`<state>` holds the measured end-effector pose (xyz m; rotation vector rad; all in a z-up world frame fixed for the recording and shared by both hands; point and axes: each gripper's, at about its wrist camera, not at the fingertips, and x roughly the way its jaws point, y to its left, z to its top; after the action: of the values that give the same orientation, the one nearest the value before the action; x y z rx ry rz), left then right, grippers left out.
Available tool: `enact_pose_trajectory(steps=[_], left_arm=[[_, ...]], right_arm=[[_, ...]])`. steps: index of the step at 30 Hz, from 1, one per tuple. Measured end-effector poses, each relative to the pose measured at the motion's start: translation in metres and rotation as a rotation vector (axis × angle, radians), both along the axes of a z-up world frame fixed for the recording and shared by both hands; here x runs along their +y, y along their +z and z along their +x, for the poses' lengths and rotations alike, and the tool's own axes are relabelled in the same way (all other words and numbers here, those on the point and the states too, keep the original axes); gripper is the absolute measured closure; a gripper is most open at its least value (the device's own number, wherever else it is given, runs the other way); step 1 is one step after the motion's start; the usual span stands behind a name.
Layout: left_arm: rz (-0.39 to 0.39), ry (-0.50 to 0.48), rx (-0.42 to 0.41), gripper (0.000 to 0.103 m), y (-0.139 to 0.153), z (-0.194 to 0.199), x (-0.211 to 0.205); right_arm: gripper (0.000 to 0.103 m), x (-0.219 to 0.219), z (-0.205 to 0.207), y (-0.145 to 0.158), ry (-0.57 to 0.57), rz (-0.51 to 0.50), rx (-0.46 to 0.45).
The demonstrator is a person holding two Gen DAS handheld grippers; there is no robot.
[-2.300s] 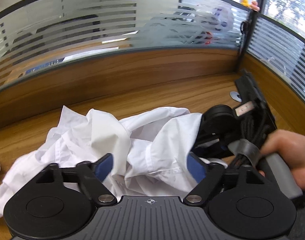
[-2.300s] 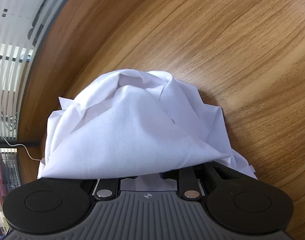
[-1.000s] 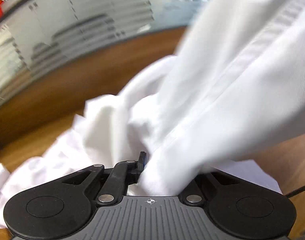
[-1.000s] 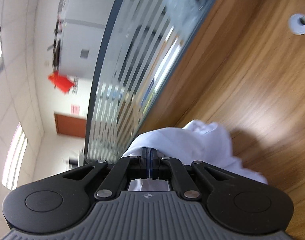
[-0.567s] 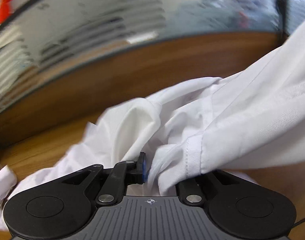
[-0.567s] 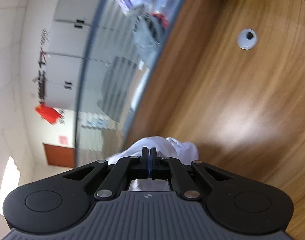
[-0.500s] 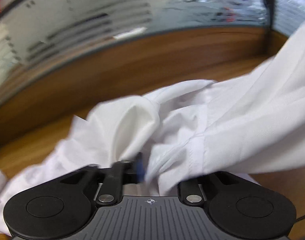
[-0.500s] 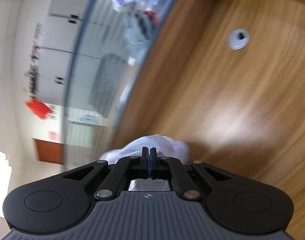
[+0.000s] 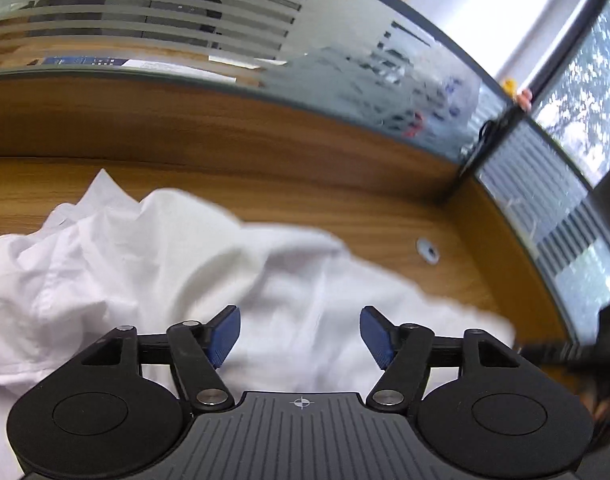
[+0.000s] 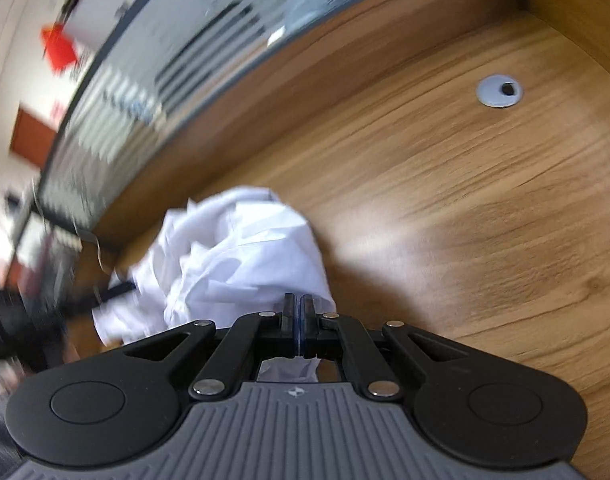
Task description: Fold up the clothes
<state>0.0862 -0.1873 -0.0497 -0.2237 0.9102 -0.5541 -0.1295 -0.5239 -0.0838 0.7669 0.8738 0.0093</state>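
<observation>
A crumpled white garment (image 9: 153,264) lies spread over the wooden desk (image 9: 385,216), filling the left and middle of the left wrist view. Above it my left gripper (image 9: 300,334) stands open, its blue pads (image 9: 225,334) apart with only cloth behind them. In the right wrist view the same white garment (image 10: 241,260) trails away to the left from my right gripper (image 10: 299,320), which is shut on a fold of it; a bit of cloth shows behind the closed fingers. Both views are motion-blurred.
A grey cable grommet (image 10: 499,91) is set in the desk (image 10: 465,220) near the far right corner, also seen as the grommet (image 9: 427,251). A wood-and-frosted-glass partition (image 9: 225,40) bounds the back and right. Dark gear and a hand show blurred at the left edge (image 10: 21,320).
My left gripper has let go of the white cloth and opened. The raised stretch of garment has dropped toward the desk. My right gripper stays shut on the cloth and has swung lower.
</observation>
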Motion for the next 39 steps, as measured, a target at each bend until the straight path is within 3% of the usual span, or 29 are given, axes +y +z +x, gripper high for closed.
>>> enact_pose_trajectory(steps=[4,9,13,18,21,22,25,30,33,35,36,37,39], left_arm=[[0.039,-0.004,0.019,0.033,-0.004,0.021,-0.024],[0.088,-0.044,0.042,0.032,-0.012,0.033,-0.051],[0.098,-0.068,0.08,0.028,-0.019,0.04,-0.066],[0.111,-0.091,0.127,0.025,-0.028,0.049,-0.086],[0.132,-0.086,0.156,0.021,-0.034,0.056,-0.098],[0.141,-0.083,0.169,0.02,-0.037,0.058,-0.101],[0.169,-0.074,0.208,0.018,-0.044,0.065,-0.11],[0.222,-0.065,0.273,0.019,-0.056,0.073,-0.124],[0.278,-0.076,0.304,0.036,-0.062,0.07,-0.129],[0.318,-0.077,0.287,0.071,-0.063,0.065,-0.129],[0.326,-0.078,0.274,0.076,-0.063,0.062,-0.129],[0.323,-0.074,0.261,0.089,-0.061,0.059,-0.127],[0.334,-0.056,0.221,0.094,-0.055,0.055,-0.125]], right_arm=[[0.1,0.017,0.0,-0.021,0.055,-0.044,0.028],[0.095,0.025,-0.007,-0.043,0.019,-0.072,0.05],[0.08,0.022,-0.011,-0.057,-0.022,-0.035,0.053],[0.074,0.019,-0.008,-0.081,-0.055,0.044,0.046],[0.08,0.022,-0.002,-0.085,-0.027,0.055,0.043],[0.092,0.024,-0.001,-0.083,-0.013,0.037,0.038],[0.098,0.035,0.003,-0.066,0.039,-0.047,0.021],[0.099,0.057,0.0,-0.03,0.125,-0.196,-0.041],[0.1,0.07,-0.004,-0.008,0.174,-0.273,-0.086],[0.1,0.077,-0.007,0.004,0.197,-0.304,-0.114],[0.1,0.079,-0.008,0.009,0.201,-0.319,-0.12],[0.1,0.082,-0.009,0.012,0.201,-0.333,-0.122],[0.101,0.086,-0.012,0.016,0.19,-0.361,-0.121]])
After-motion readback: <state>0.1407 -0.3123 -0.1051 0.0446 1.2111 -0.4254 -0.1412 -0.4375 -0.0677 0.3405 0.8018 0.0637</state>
